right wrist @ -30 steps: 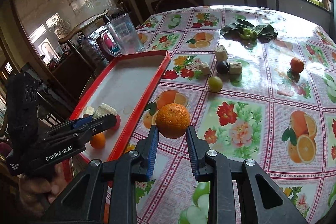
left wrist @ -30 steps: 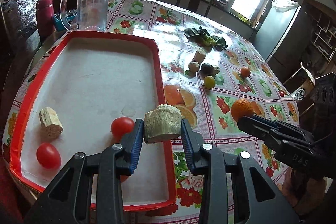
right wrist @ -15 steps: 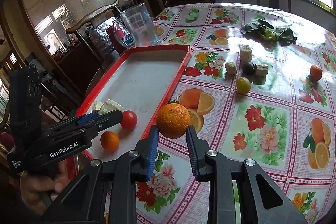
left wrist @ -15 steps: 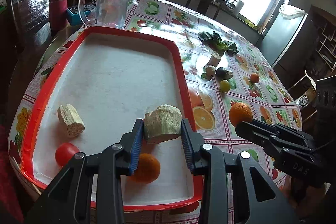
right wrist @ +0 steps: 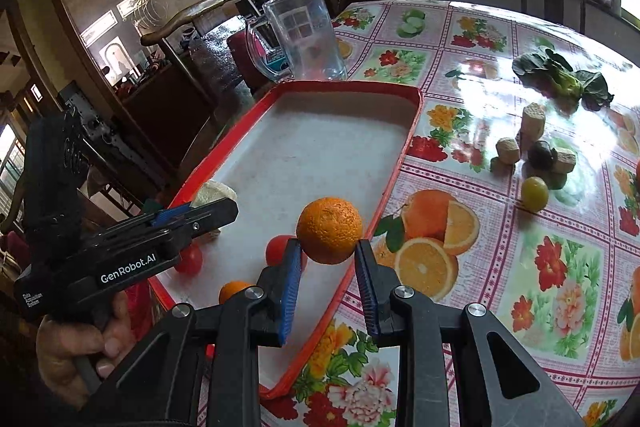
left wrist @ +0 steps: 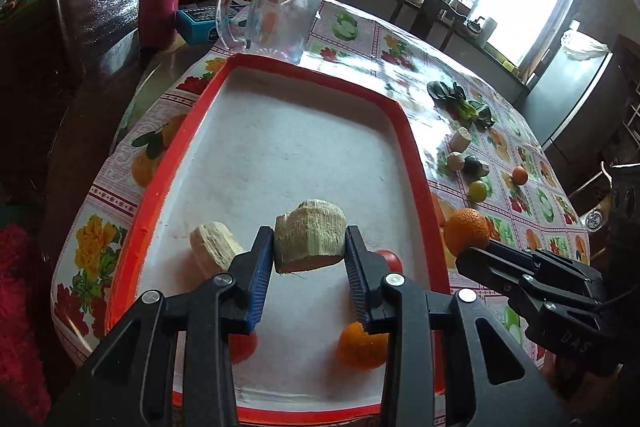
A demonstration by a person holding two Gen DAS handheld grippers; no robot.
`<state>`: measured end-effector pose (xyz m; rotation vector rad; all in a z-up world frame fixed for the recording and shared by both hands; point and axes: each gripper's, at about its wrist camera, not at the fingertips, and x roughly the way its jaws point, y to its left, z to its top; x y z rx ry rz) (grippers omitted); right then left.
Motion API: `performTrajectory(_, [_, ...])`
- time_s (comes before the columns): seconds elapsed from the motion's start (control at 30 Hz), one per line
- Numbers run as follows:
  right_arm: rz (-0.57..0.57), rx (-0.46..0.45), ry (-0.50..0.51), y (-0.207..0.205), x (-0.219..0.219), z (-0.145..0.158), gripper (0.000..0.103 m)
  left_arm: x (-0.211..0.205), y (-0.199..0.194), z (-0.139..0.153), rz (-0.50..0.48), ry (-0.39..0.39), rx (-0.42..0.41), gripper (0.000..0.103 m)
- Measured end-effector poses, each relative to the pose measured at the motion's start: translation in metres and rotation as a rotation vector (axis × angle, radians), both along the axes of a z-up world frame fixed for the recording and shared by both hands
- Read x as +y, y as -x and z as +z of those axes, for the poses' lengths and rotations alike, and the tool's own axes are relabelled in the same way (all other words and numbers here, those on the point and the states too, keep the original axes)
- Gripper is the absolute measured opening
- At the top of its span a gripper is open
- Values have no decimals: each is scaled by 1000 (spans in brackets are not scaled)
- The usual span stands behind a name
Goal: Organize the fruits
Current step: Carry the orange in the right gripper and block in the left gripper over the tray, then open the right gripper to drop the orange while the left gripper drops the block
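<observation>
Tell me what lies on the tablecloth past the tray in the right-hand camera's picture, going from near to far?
Yellow-green fruit → dark round fruit with a pale cut chunk on either side → taller pale chunk → leafy greens.

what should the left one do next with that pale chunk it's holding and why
Probably lower and open: the left hand-held gripper holds the sugarcane chunk above bare tray floor, beside another sugarcane piece already lying there.
</observation>
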<state>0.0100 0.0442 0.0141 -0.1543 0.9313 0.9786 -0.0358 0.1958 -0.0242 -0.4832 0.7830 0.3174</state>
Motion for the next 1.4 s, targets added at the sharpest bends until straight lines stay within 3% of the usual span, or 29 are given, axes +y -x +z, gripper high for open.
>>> performTrajectory(0.37, [65, 6, 42, -9, 49, -14, 27, 28, -7, -6, 38, -20, 39, 33])
performTrajectory(0.87, [77, 1, 106, -23, 70, -33, 31, 41, -29, -24, 46, -66, 124, 33])
performTrajectory(1.0, [72, 1, 93, -22, 67, -30, 31, 43, -28, -24, 48, -56, 131, 35])
performTrajectory(1.13, [57, 0, 63, -19, 53, -21, 32, 43, -23, -19, 63, -46, 117, 54])
performTrajectory(1.4, [-16, 21, -7, -20, 2, -6, 34, 31, -17, -10, 67, -49, 96, 54])
